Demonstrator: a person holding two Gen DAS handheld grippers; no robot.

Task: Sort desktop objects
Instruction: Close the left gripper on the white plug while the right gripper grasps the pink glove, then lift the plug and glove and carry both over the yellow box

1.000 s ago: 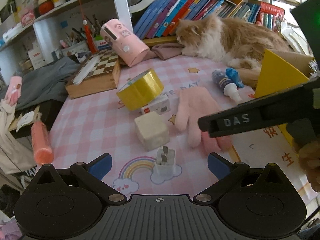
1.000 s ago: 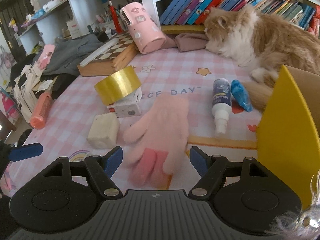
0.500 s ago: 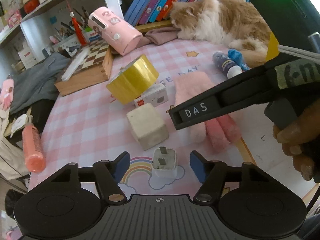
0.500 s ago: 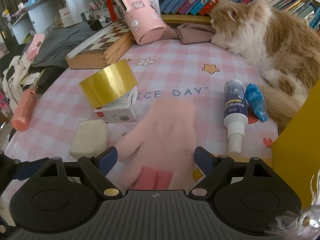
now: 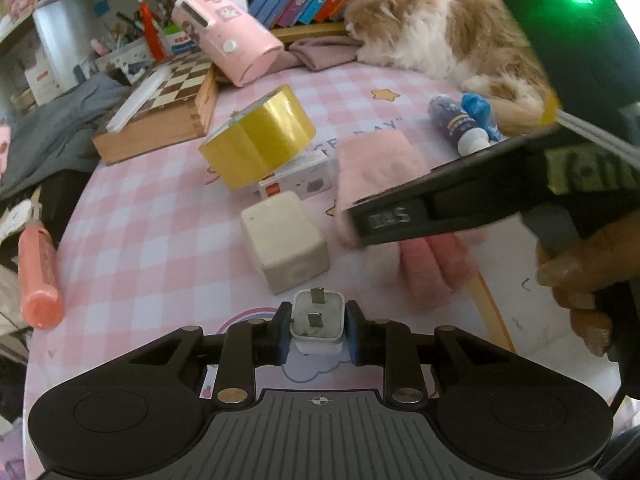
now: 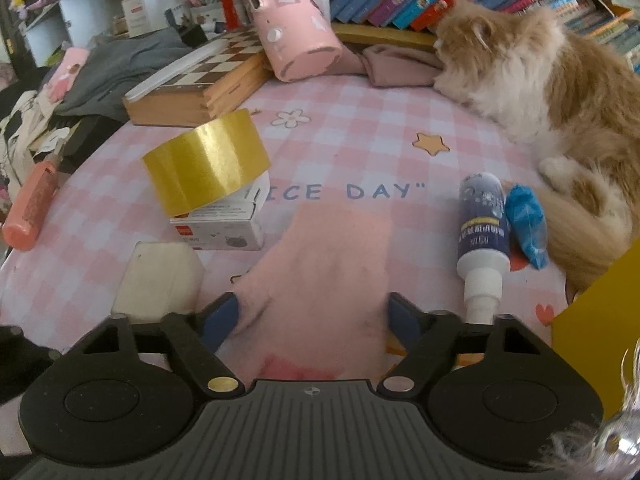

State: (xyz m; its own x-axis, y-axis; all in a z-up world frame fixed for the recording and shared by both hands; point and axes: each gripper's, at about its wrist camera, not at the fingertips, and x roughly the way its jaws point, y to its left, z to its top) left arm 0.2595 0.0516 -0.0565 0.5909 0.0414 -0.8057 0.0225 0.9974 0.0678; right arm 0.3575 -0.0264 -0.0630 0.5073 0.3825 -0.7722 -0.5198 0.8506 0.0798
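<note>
Tilting downward, left tool [image 5: 316, 330] clamping plug [image 5: 318, 316]

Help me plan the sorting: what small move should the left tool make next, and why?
Probably lift straight up. The left tool is shut on the white plug adapter, blue pads pressing both its sides, while it apparently sits on the pink checked tablecloth. The white cube stands just beyond, so rising first avoids bumping it.
</note>
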